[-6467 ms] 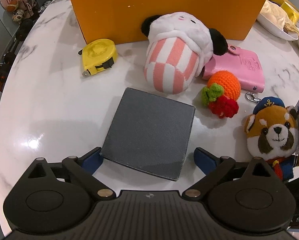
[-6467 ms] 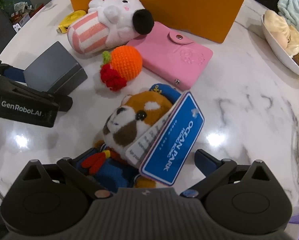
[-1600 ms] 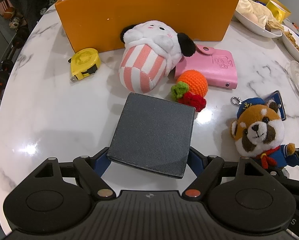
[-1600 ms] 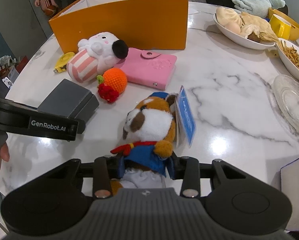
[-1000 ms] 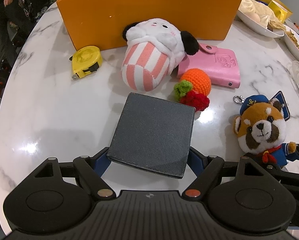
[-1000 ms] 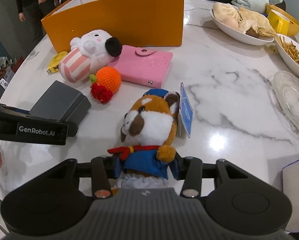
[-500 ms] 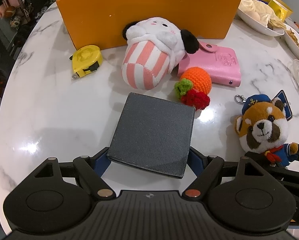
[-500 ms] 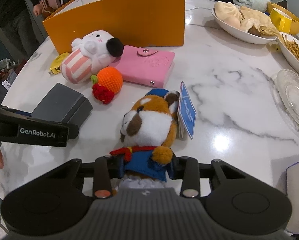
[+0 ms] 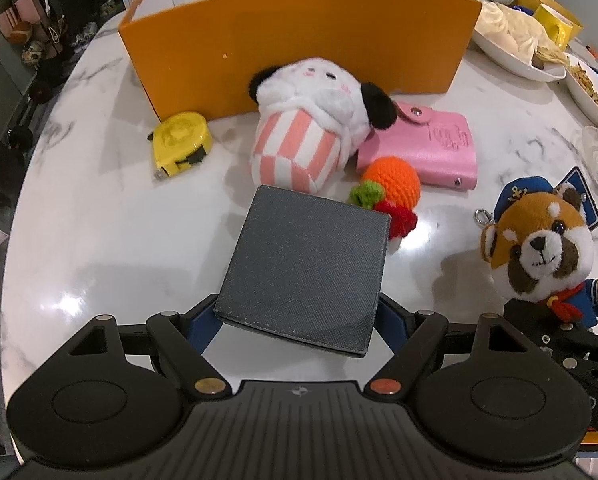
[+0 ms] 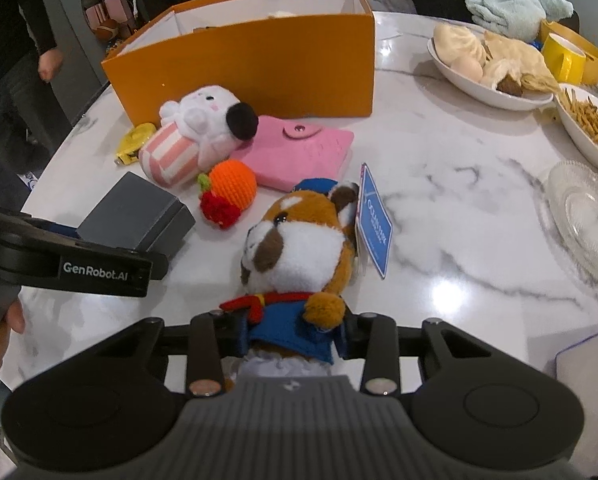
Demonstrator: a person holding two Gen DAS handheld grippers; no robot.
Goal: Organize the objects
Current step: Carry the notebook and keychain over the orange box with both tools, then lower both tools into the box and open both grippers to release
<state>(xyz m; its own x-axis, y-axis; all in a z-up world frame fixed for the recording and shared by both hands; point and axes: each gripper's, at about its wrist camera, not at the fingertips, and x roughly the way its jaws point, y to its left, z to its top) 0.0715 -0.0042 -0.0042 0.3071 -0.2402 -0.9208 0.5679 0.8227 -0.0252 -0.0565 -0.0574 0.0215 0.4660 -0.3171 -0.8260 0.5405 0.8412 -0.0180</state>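
Fingers on our left gripper are clamped on both sides of the grey box, which sits between them above the marble table. Our right gripper has just closed in and now pinches the red panda plush at its blue-clothed body; its blue tag hangs off the right side. Orange box stands open at the far edge. Just in front of it: 1 yellow tape measure, 1 striped dog plush and 1 pink card holder. We see the crochet orange touching the card holder's near edge, just beside the grey box's far corner.
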